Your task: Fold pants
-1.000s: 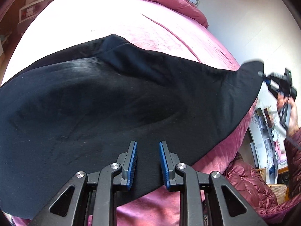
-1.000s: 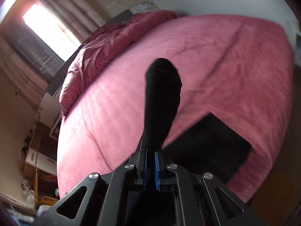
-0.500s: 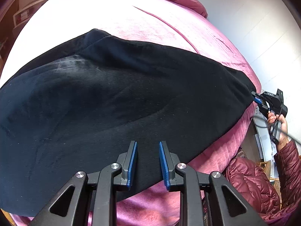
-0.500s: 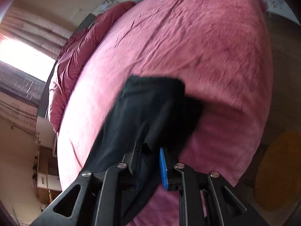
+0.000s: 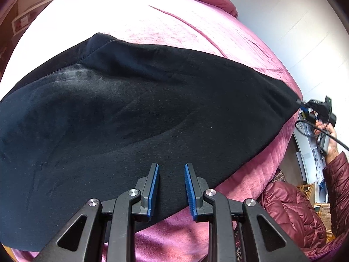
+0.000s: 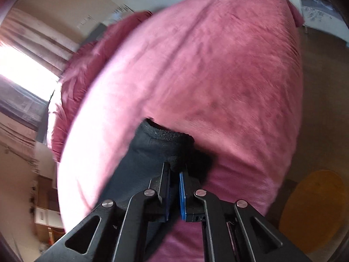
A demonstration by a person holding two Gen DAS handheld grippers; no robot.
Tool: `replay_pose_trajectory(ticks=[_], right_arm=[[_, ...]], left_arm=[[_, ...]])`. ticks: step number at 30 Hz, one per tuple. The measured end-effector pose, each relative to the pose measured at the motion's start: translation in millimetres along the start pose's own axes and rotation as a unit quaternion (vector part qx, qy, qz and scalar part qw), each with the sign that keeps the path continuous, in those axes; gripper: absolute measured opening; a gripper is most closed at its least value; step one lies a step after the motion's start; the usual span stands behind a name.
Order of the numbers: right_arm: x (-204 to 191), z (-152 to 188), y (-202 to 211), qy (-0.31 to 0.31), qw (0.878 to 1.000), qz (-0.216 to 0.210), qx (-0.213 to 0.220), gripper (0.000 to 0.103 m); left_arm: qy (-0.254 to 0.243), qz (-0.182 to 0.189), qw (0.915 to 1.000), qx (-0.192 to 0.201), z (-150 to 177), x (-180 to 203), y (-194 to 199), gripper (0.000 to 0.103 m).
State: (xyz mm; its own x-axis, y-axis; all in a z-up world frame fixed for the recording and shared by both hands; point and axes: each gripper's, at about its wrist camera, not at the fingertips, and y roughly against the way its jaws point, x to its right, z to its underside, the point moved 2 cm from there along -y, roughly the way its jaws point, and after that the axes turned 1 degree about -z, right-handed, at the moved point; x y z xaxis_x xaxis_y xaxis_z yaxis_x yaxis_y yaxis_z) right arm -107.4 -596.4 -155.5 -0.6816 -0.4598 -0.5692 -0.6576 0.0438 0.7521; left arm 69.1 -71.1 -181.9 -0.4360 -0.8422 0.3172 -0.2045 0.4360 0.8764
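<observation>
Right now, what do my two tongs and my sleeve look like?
Both the left tongs and the right tongs are black angular linkages with silver pivot screws and ribbed blue pads. A black cable trails from the right one. Your sleeve is quilted maroon puffer fabric.

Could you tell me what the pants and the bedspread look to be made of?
Pants: black, matte, soft knit, probably fleece; fuzzy nap, ribbed cuff held by the right gripper.
Bedspread: pink plush, velvet-like with faint quilted lines; its sheen shifts with the pile.
</observation>
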Motion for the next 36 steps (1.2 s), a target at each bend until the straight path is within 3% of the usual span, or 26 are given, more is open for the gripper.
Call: replay_pose_trajectory(ticks=[6,9,11,16,19,20,22,24,26,29,31,36], right_arm=[[21.9,2.4,-17.6,-0.036,0.999,-0.005,-0.018,0.008],[26.0,8.0,-2.7,-0.042,0.999,-0.017,-0.010,0.021],[31.4,13.7,2.6,-0.054,0.998,-0.028,-0.010,0.038],[33.8,20.1,-7.0,-0.068,0.996,-0.050,-0.019,0.041],[23.5,14.2,-21.4,-0.064,0.997,-0.036,-0.019,0.038],[20.7,11.8,-23.0,-0.063,0.997,-0.029,-0.019,0.026],[8.3,4.0,-17.1,-0.037,0.999,-0.004,-0.003,0.016],[-1.7,0.2,-2.4,-0.007,1.000,0.006,0.023,0.014],[7.2,2.8,-9.7,-0.006,0.999,0.034,0.004,0.014],[18.3,8.5,-18.4,-0.014,0.999,0.034,-0.013,0.022],[22.8,8.7,-9.6,-0.032,0.999,0.031,-0.013,0.038],[-1.0,6.2,42.3,0.038,0.991,0.120,0.049,0.043]], left_arm=[[0.005,-0.002,1.0000,0.003,0.4,-7.1,4.3,0.024],[0.006,0.000,1.0000,0.004,0.5,-8.9,4.7,0.024],[0.008,0.001,1.0000,0.005,0.7,-8.3,3.6,0.024],[0.010,0.001,0.9999,0.009,1.3,-11.6,5.3,0.024],[0.014,-0.003,0.9998,0.011,4.2,-12.8,6.9,0.024],[0.016,-0.005,0.9998,0.012,5.1,-14.4,7.4,0.024],[0.021,-0.010,0.9997,0.012,6.7,-17.5,8.4,0.024],[0.028,-0.018,0.9993,0.017,7.8,-23.8,11.6,0.024],[0.040,-0.021,0.9988,0.020,9.6,-30.2,13.6,0.024],[0.061,-0.015,0.9977,0.023,12.4,-44.0,14.3,0.024],[0.065,-0.022,0.9971,0.032,14.0,-49.9,20.5,0.024],[0.096,-0.026,0.9929,0.066,17.2,-75.5,40.7,0.024]])
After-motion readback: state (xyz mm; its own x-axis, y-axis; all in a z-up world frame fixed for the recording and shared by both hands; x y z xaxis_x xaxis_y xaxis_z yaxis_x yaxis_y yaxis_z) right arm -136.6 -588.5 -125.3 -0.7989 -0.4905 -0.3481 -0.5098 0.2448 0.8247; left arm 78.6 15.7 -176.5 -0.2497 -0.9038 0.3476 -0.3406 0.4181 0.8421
